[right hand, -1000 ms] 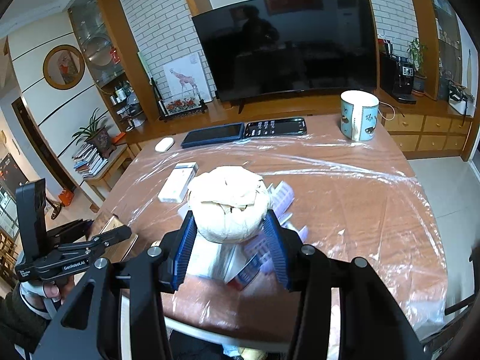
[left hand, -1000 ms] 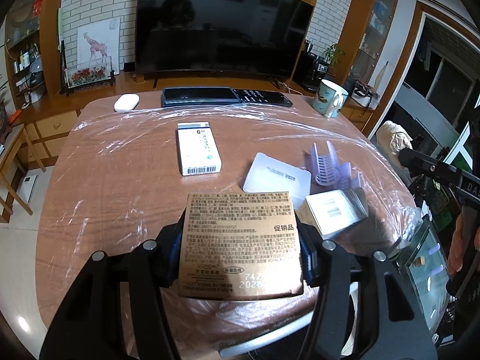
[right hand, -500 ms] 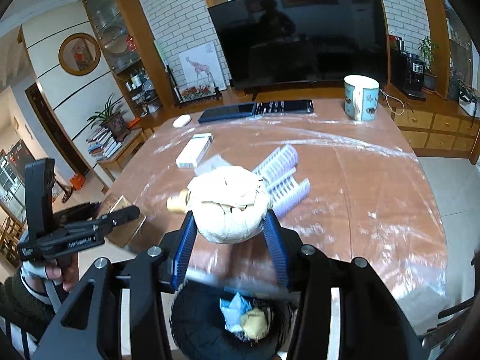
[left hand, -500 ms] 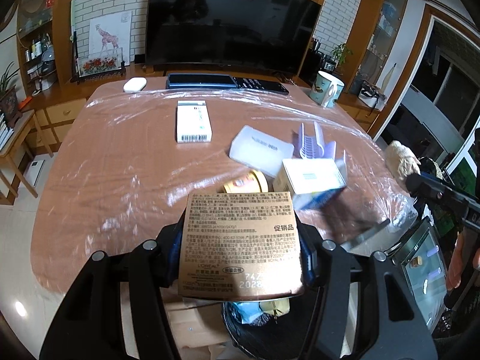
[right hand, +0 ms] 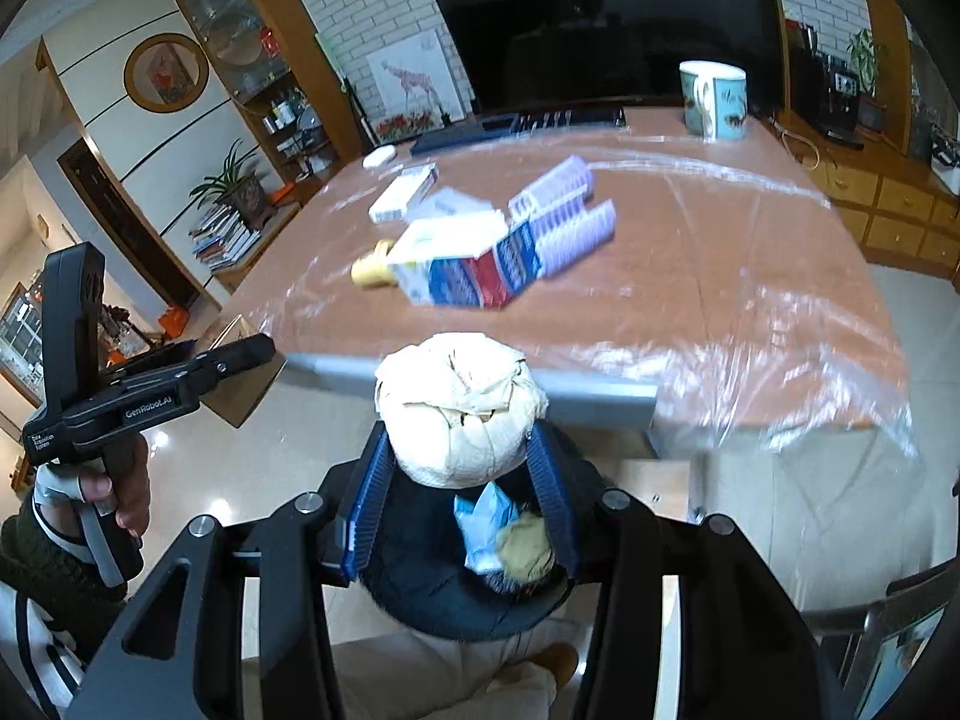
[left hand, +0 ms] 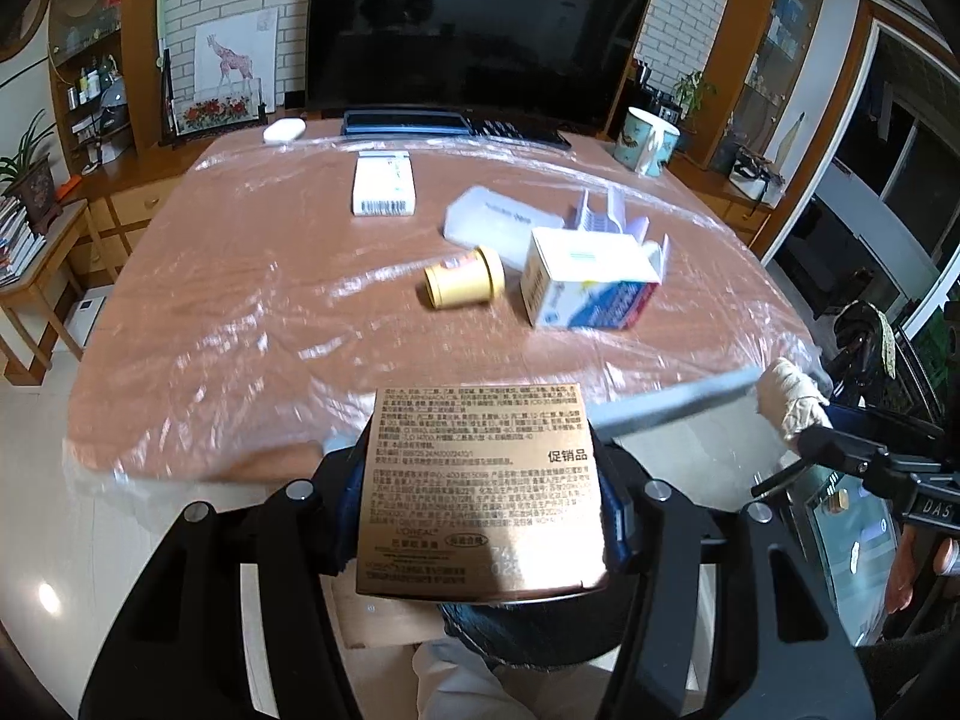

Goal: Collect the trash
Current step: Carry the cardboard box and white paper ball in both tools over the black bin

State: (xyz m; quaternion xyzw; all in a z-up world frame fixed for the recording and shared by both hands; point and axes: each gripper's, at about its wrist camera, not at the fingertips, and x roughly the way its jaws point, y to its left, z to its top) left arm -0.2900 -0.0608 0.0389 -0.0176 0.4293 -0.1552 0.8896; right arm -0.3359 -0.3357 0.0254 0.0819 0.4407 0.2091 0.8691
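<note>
gold carton [left hand: 480, 483] printed with dense black text and a barcode, flat face toward the camera, clamped between the blue pads of the left gripper [left hand: 483, 516], jaws part-way apart to its width. held off the near edge of the plastic-covered table [left hand: 240, 300], above a dark bin [left hand: 528, 630]. cream wad of crumpled paper [right hand: 459, 408], ball-shaped and creased, pinched in the right gripper [right hand: 459, 483], jaws narrow around it. hanging past the table edge, over the dark bin [right hand: 432, 588] holding blue and yellowish scraps.
</note>
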